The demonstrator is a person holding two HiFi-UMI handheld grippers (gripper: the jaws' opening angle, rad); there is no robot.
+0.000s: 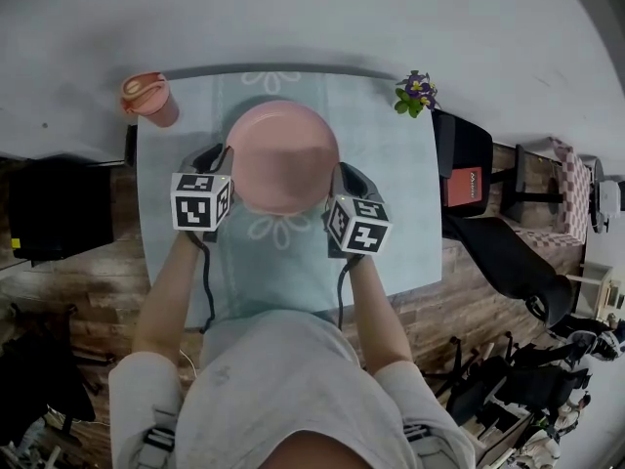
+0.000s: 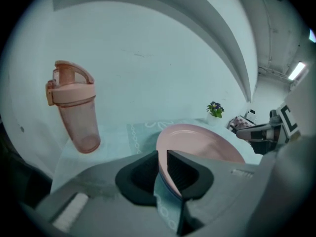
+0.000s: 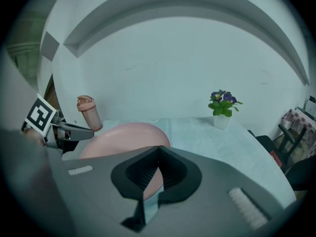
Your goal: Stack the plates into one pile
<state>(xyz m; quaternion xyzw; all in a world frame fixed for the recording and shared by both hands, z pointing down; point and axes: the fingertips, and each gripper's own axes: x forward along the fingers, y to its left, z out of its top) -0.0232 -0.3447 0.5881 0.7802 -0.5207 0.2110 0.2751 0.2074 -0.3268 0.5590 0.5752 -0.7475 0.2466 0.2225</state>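
Note:
A pink plate (image 1: 283,154) lies on the light blue tablecloth (image 1: 391,213) at the middle of the table. My left gripper (image 1: 227,164) is at its left rim. In the left gripper view the plate (image 2: 197,142) runs in between the jaws, and the left gripper (image 2: 163,154) is shut on that rim. My right gripper (image 1: 337,179) is at the plate's right rim. In the right gripper view the right gripper (image 3: 158,149) has its tips together, with the plate (image 3: 123,137) showing just past and below them. Whether any rim is pinched there I cannot tell.
A pink lidded tumbler (image 1: 146,96) stands at the table's far left corner. A small potted flower (image 1: 417,94) stands at the far right corner. A black chair (image 1: 464,164) sits off the right edge. A pale wall runs behind the table.

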